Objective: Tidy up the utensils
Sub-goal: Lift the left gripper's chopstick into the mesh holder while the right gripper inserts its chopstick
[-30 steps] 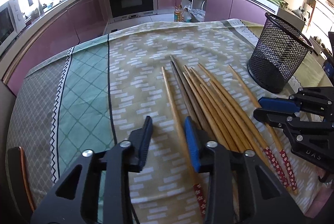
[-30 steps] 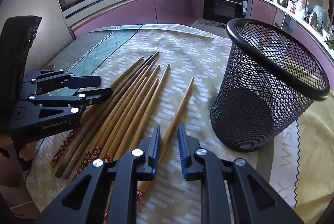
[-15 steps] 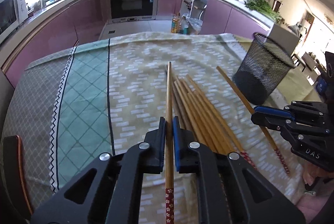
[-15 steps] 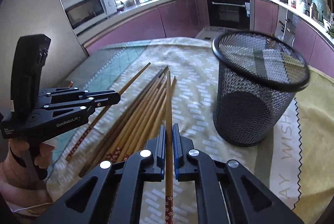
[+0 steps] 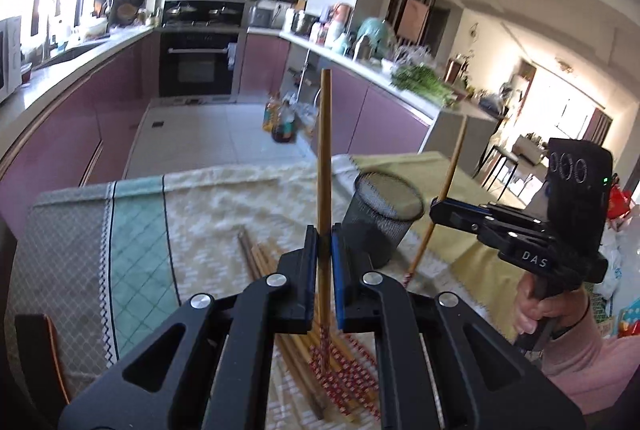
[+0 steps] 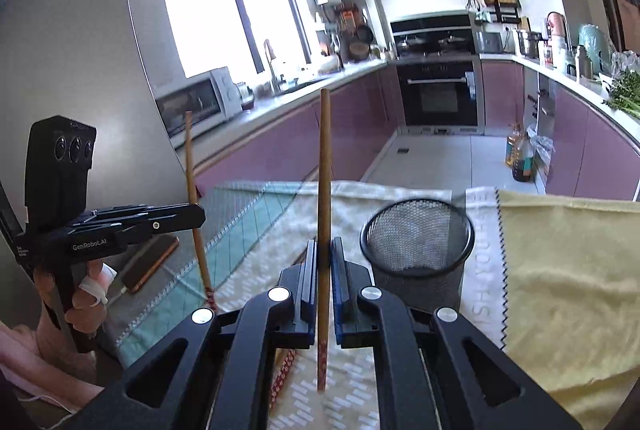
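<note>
Black grippers with blue-padded fingers (image 5: pixel 339 270), silver screws, "DAS" and "GenRobot.AI" lettering; a pink sleeve (image 5: pixel 580 366).

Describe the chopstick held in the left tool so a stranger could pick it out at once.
Start at the black mesh cup on the patterned tablecloth. Just left of it, the left tool is shut on one wooden chopstick. Unlike the bundle of chopsticks lying flat below, it is lifted clear, plain end up, red flowered end down.

Open air above the mesh basket (image 6: pixel 416 242), apparently unobstructed; loose chopsticks (image 5: pixel 340 374) crowding the cloth beside it
</note>
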